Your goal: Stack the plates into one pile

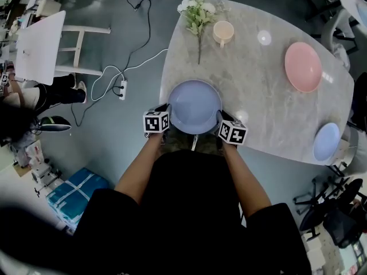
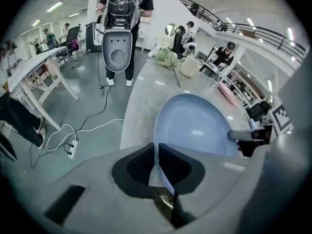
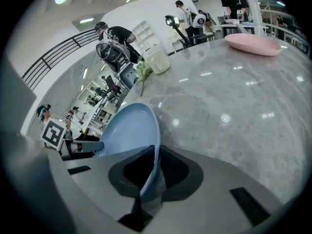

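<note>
A large pale-blue plate (image 1: 195,106) sits at the near edge of the marble table (image 1: 264,102), right in front of me. My left gripper (image 1: 167,119) is shut on its left rim, and in the left gripper view the plate's (image 2: 195,126) edge runs between the dark pads (image 2: 141,167). My right gripper (image 1: 221,125) is shut on the opposite rim; in the right gripper view the plate (image 3: 129,130) is clamped edge-on. A pink plate (image 1: 303,66) lies at the far right. A small blue plate (image 1: 326,141) rests near the right edge.
A cream cup (image 1: 223,32) and a sprig of white flowers (image 1: 198,16) lie at the far side of the table. A white chair (image 1: 40,47) and a power strip with cables (image 1: 122,87) are on the floor to the left. People stand in the background.
</note>
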`<action>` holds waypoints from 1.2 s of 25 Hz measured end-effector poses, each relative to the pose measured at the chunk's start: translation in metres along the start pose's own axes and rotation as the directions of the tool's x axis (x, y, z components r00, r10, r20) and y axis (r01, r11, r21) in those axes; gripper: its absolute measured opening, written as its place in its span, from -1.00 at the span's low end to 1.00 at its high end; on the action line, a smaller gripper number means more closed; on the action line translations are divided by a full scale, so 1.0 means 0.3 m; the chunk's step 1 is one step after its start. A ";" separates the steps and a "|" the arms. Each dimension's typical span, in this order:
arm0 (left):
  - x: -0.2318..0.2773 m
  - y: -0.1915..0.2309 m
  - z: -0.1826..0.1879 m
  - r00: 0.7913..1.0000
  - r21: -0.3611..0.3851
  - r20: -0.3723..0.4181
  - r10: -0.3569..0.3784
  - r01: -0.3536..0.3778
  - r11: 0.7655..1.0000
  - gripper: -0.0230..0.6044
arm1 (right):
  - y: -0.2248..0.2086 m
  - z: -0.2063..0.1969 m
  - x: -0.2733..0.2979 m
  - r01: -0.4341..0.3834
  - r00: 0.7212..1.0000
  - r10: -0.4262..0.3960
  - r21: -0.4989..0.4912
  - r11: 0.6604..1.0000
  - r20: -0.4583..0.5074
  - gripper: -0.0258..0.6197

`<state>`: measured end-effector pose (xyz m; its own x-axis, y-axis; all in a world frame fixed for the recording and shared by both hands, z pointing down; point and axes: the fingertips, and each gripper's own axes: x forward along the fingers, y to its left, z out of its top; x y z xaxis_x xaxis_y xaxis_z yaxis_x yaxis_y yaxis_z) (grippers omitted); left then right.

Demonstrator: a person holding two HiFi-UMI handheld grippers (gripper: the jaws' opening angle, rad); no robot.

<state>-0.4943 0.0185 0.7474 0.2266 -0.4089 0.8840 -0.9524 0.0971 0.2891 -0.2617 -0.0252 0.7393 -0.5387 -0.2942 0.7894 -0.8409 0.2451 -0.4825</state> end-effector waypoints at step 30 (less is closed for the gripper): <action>-0.171 -0.406 0.172 0.930 0.229 -0.018 -0.367 0.361 0.904 -0.78 | -0.097 0.028 -0.461 0.263 0.916 -0.308 0.195 0.945 0.258 -0.84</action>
<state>-0.4005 -0.0192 0.6480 0.5639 -0.3995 0.7227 -0.8258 -0.2679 0.4963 -0.1631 0.0007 0.6409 -0.2472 -0.5832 0.7738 -0.9463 -0.0264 -0.3222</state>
